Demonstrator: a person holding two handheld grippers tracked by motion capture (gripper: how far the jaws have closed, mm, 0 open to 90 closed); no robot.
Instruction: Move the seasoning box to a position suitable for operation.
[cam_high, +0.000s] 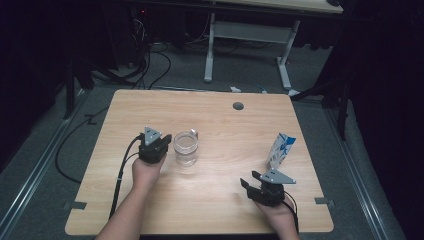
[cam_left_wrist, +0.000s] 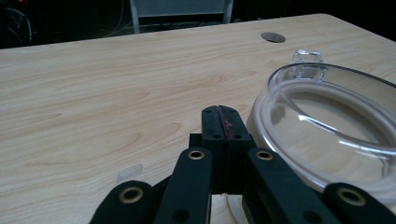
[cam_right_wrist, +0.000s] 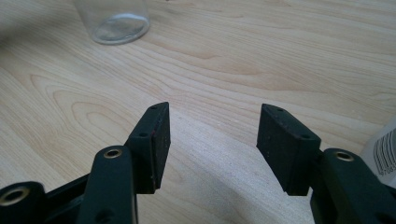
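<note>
Dark curtains and a grey floor surround a pale wooden worktop (cam_high: 210, 190), with a white desk frame (cam_high: 247, 37) behind it and cables trailing off to the left; on the wood stand a clear glass jar (cam_high: 186, 148) near the middle and a blue-and-white carton (cam_high: 280, 150) toward the right edge. Left gripper (cam_high: 161, 142) sits just beside the jar's left side, its jaws clenched together on nothing, as the left gripper view shows with the jar's rim (cam_left_wrist: 327, 112) close to their right; right gripper (cam_high: 249, 184) rests near the front right, just before the carton, its jaws spread wide and empty. By my judgement the work has hardly started: neither thing is held or moved, and grasping both is left. Open wood lies between jar and carton and across the back; the carton stands near the right edge, so room there is tight.
</note>
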